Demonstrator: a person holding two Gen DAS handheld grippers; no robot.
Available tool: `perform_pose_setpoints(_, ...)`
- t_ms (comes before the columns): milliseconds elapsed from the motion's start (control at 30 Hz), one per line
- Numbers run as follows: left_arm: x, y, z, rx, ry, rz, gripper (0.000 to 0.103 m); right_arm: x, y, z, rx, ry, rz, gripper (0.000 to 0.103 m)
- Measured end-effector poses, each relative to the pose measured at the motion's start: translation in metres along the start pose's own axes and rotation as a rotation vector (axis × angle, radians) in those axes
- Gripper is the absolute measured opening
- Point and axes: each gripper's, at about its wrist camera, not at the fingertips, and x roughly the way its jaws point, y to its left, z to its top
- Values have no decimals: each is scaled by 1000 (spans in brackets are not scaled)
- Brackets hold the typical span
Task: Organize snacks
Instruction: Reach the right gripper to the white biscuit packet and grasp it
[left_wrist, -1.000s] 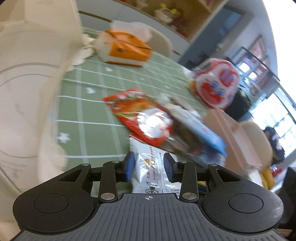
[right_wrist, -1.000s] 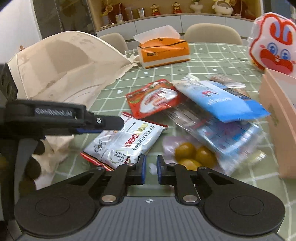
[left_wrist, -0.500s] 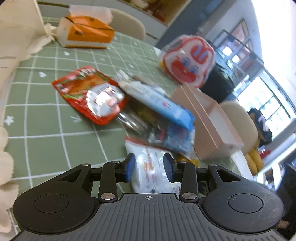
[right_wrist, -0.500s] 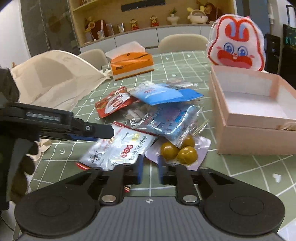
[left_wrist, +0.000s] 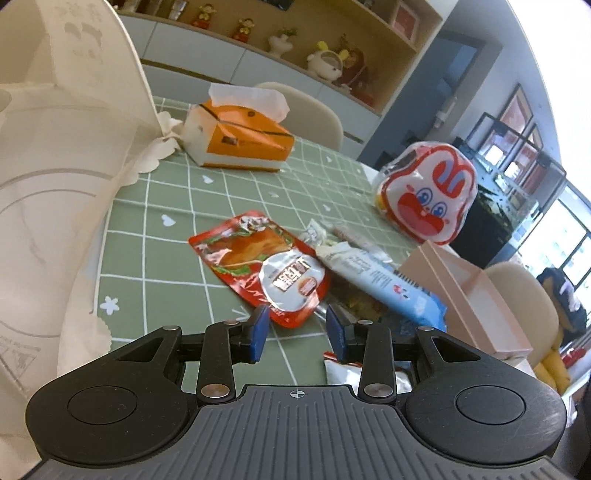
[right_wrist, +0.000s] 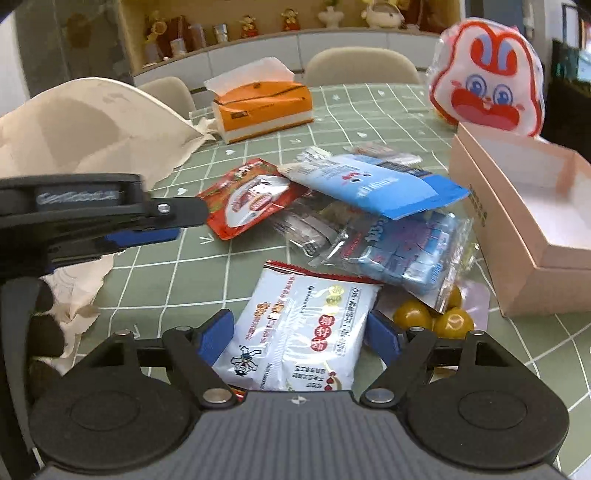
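Note:
Snack packets lie in a heap on the green checked tablecloth (left_wrist: 177, 243). A white packet (right_wrist: 303, 328) lies between the wide open fingers of my right gripper (right_wrist: 301, 334). Behind it are a clear bag of blue sweets (right_wrist: 402, 251), yellow balls (right_wrist: 428, 317), a blue packet (right_wrist: 373, 184) and a red packet (right_wrist: 251, 195). My left gripper (left_wrist: 297, 328) is open and empty, just in front of the red packet (left_wrist: 266, 266); it also shows at the left of the right wrist view (right_wrist: 140, 225). A pink open box (right_wrist: 528, 206) stands at the right.
A cream cloth bag (left_wrist: 55, 184) lies at the left. An orange tissue box (right_wrist: 258, 107) stands at the back. A rabbit-face bag (right_wrist: 487, 81) stands behind the pink box. Chairs stand beyond the table's far edge.
My right gripper has opened wide and moved down around the white packet. My left gripper has swung back left and opened a little, now facing the red packet.

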Motion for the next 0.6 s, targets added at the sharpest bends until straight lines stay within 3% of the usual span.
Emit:
perform_pose_setpoints(100, 2, 4, -4, -1, 12, 4, 39, -11, -4, -4, -40, -18, 20, 67)
perform_pose_setpoints(167, 5, 5, -5, 2, 20, 4, 39, -23, -13, -8, -47, -25, 50, 54)
perform_pose_setpoints(233, 6, 0, -7, 22, 30, -11, 39, -35, -26, -13, -46, -27, 83, 53)
perform_pose_setpoints(400, 12, -20, -13, 60, 37, -47, 39, -47, -44, -23, -22, -13, 125, 54)
perform_pose_setpoints(533, 15, -28, -19, 59, 40, -42, 39, -39, -31, -25, -21, -8, 98, 75)
perform_pose_setpoints(600, 15, -32, -20, 77, 39, -36, 39, -31, -25, -27, -11, 12, 97, 75)
